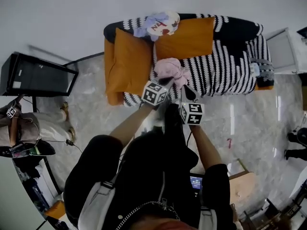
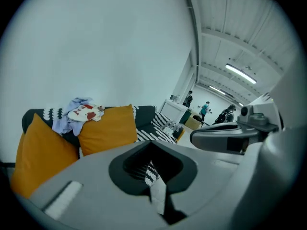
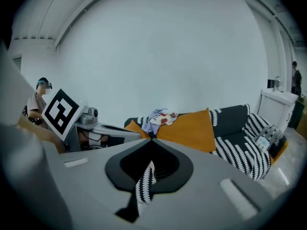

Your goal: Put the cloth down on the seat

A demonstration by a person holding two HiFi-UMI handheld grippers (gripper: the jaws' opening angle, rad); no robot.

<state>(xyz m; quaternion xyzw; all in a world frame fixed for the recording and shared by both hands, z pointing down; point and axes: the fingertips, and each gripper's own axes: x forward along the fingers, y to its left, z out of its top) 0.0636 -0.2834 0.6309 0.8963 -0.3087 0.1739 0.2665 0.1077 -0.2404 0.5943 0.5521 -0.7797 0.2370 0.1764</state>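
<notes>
Head view, upper centre: an orange sofa (image 1: 109,83) is draped over seat and back with a black-and-white striped cloth (image 1: 225,66). Two orange cushions (image 1: 184,37) are propped against the back, and a pink cloth bundle (image 1: 169,70) lies on the seat. The left gripper (image 2: 156,188) and right gripper (image 3: 143,186) are each clenched on a fold of striped cloth.

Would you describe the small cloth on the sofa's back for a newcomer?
Find the sofa against the white wall, under a black-and-white striped cover. On its back, above two orange cushions, lies a crumpled cloth: pale blue and white with red marks, unlike the pink bundle below.
</notes>
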